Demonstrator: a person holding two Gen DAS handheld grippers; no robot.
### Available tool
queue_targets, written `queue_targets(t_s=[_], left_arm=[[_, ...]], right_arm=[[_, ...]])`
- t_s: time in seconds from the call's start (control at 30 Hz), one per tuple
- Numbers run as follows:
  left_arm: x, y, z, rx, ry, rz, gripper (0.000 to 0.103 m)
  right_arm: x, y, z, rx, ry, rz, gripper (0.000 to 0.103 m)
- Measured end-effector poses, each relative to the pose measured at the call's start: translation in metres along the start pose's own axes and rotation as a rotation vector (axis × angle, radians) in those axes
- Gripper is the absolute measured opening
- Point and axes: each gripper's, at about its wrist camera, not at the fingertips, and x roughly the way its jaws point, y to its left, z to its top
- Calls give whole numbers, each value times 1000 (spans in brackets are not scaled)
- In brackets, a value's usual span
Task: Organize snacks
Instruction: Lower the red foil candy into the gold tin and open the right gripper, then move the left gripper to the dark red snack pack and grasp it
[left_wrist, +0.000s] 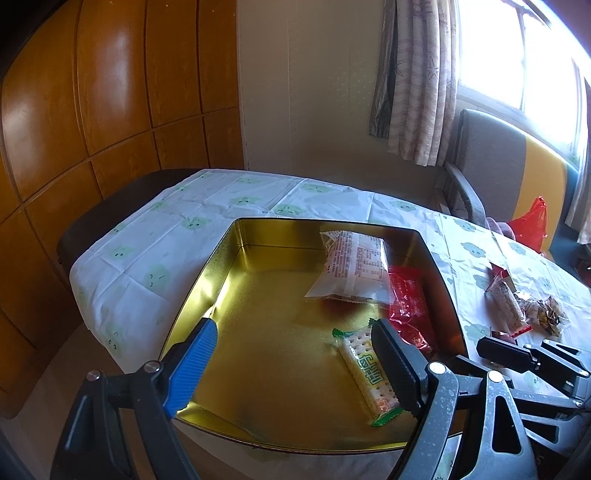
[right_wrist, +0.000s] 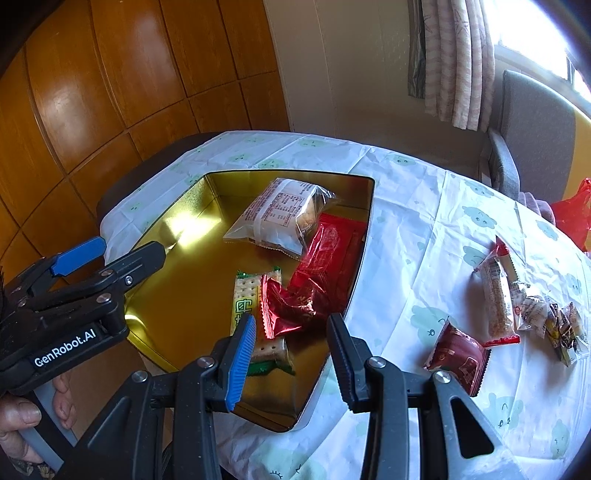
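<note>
Two pairs of fingers are hovering over the gold tin (left_wrist: 229, 291), and we are holding both of them released, with nothing between the pads. Our left gripper (left_wrist: 291, 354) is standing wide apart above the near part of the tin; its blue finger (left_wrist: 192, 365) is lying over the left wall, and its black finger (left_wrist: 395, 365) is hanging over the green cracker packet (left_wrist: 365, 369). Our right gripper (right_wrist: 291, 354) is standing narrower but still apart, above the near right corner of the tin, and the crumpled red wrapper (right_wrist: 288, 306) is showing just beyond its tips, not pressed by them.

Inside the tin we are seeing the cracker packet lying flat near the front, the red wrapper partly over it, a larger red packet (right_wrist: 332, 254) along the right wall, and a clear bag with printed text (right_wrist: 277, 218) leaning at the back right.

Outside, on the tabletop (right_wrist: 406, 229) with the cloud-pattern cloth, several snacks are waiting to the right of the tin: a dark red packet (right_wrist: 458, 354) nearest, then a long bar with red ends (right_wrist: 498, 295), and small clear-wrapped pieces (right_wrist: 554, 321) beyond it. Further right a red plastic bag (right_wrist: 572, 214) is lying near a grey chair (right_wrist: 532, 129).
</note>
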Motion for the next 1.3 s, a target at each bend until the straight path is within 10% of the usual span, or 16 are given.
queue_targets(t_s=[0.87, 1.3], left_arm=[[0, -13, -4, 51, 8, -47, 86], [-13, -79, -12, 302, 41, -335, 83]], right_arm=[[-30, -15, -11, 43, -69, -78, 41], [-59, -112, -85, 268, -1, -314, 41]])
